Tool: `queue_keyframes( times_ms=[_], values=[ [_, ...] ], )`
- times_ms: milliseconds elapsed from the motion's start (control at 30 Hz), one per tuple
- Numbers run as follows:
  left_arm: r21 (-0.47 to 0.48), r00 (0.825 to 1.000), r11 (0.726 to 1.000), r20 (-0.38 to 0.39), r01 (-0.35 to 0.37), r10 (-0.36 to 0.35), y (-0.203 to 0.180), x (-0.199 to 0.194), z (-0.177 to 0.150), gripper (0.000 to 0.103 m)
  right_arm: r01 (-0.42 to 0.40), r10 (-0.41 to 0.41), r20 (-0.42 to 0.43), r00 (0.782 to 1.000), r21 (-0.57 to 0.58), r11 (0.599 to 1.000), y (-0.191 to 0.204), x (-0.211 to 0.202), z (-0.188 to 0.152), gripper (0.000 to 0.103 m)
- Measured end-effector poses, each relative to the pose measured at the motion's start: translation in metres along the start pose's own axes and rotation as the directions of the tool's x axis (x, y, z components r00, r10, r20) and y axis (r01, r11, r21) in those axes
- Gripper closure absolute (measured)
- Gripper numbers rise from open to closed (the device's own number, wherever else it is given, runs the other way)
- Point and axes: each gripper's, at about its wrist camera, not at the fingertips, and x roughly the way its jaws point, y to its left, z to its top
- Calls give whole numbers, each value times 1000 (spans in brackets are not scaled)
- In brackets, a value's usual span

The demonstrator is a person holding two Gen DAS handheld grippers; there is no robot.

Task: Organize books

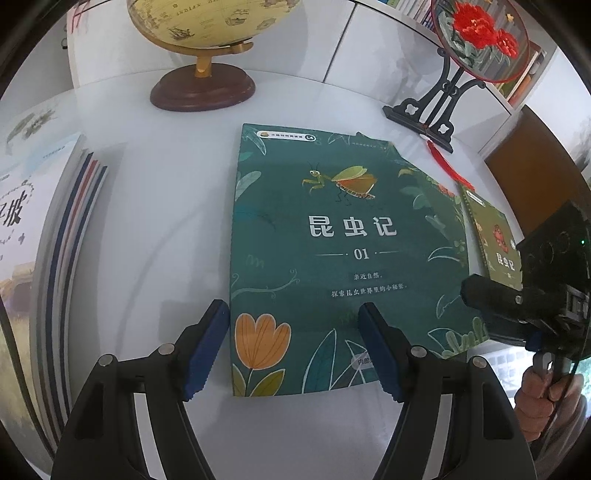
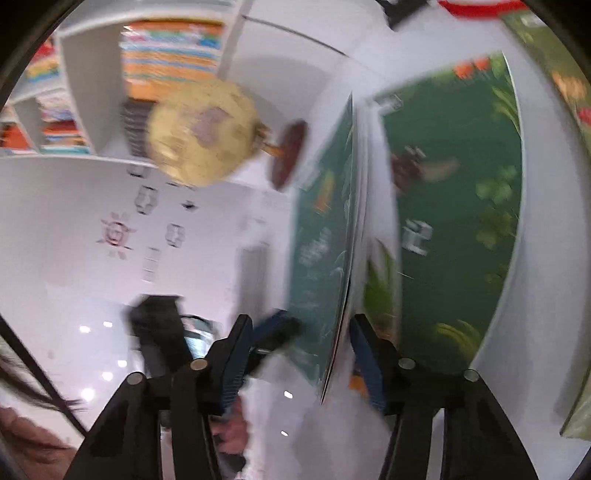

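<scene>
White table [image 1: 166,206]: glossy top spreading under and ahead of both pairs of jaws.
Globe [image 1: 207,22]: cream ball on a dark wooden foot, well beyond the left jaws, a little to their left.
Book stack [image 1: 55,258]: pale covers and striped edges, lying off to the left of the left jaws.
Green book [image 1: 332,251]: dark green cover with a mantis and an orange tulip, flat on the table; its near edge runs between the left jaws.
Second green book [image 1: 495,240]: smaller in view, to the right of the first, beyond the right-hand tool.
Fan ornament [image 1: 476,37]: red flowers in a round frame on a black stand, far ahead and right of the left jaws.
Left gripper [image 1: 295,347]: blue pads held wide, one beside the cover's left edge, one above the cover; nothing pinched.
Right gripper [image 2: 299,354]: blurred view; a green cover's edge [image 2: 343,258] stands between the half-open pads; whether they press it, I cannot tell.
Hand [image 1: 535,398]: wrapped around the right tool's handle.
</scene>
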Motion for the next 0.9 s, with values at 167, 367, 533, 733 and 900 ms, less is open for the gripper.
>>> queue_keyframes(
  times_ms=[167, 367, 533, 733, 900],
  values=[
    [0, 1000, 1000, 2, -1, 1, 0, 0, -1, 34, 28, -30, 48, 998, 41, 999, -7, -3, 0, 95],
    [-2, 1000, 1000, 3, 1, -1, 0, 1, -1, 34, 104, -104, 8, 995, -104, 989, 26, 8, 4, 95],
    [-23, 1000, 1000, -15, 21, -21, 3, -1, -1, 34, 182, -179, 41, 983, -74, 980, 23, 7, 5, 99],
    [-117, 998, 992, -24, 48, -51, 18, -11, -1, 33, 87, -81, 110, 991, -56, 995, 45, -10, 1, 100],
    [-111, 999, 993, -34, 35, -39, 16, -16, -7, 33, -29, 27, 181, 983, 9, 1000, 55, -32, -1, 100]
  ],
)
